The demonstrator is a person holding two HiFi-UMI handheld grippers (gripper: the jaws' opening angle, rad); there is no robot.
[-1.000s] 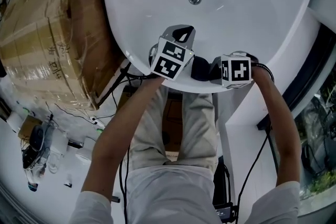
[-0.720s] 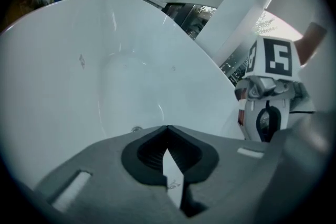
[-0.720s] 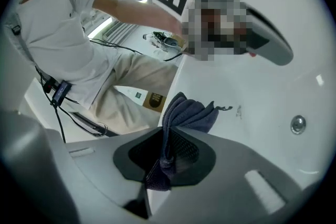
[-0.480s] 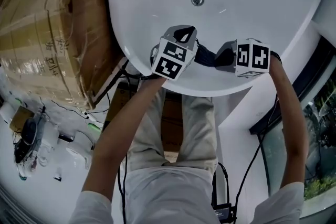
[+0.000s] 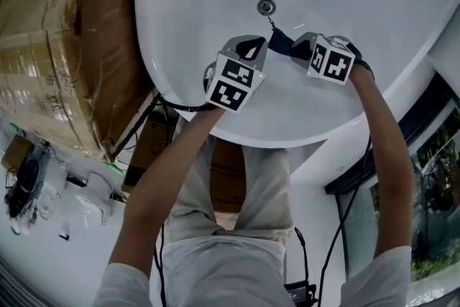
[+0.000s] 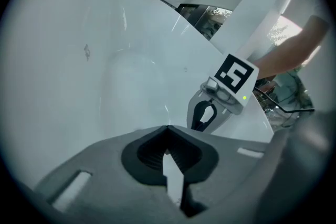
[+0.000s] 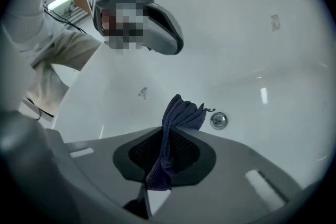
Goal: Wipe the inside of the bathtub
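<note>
The white bathtub (image 5: 345, 25) has its drain (image 5: 266, 7) in the floor of the basin. Just beside the drain, the right gripper (image 7: 168, 139) has its 2 jaws clamped on a dark blue cloth (image 7: 181, 113), whose folded end fans out past the tips toward the drain. Nearer the rim than the drain, the left gripper (image 6: 168, 155) hangs over the tub's inner wall, jaws pressed together with nothing between them. Well apart from the drain, outside the tub, stands a cardboard box (image 5: 50, 47).

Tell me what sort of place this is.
Probably a workshop or storeroom, not a finished bathroom: a white bathtub stands beside a large wrapped cardboard box, with loose gear on the floor.
</note>
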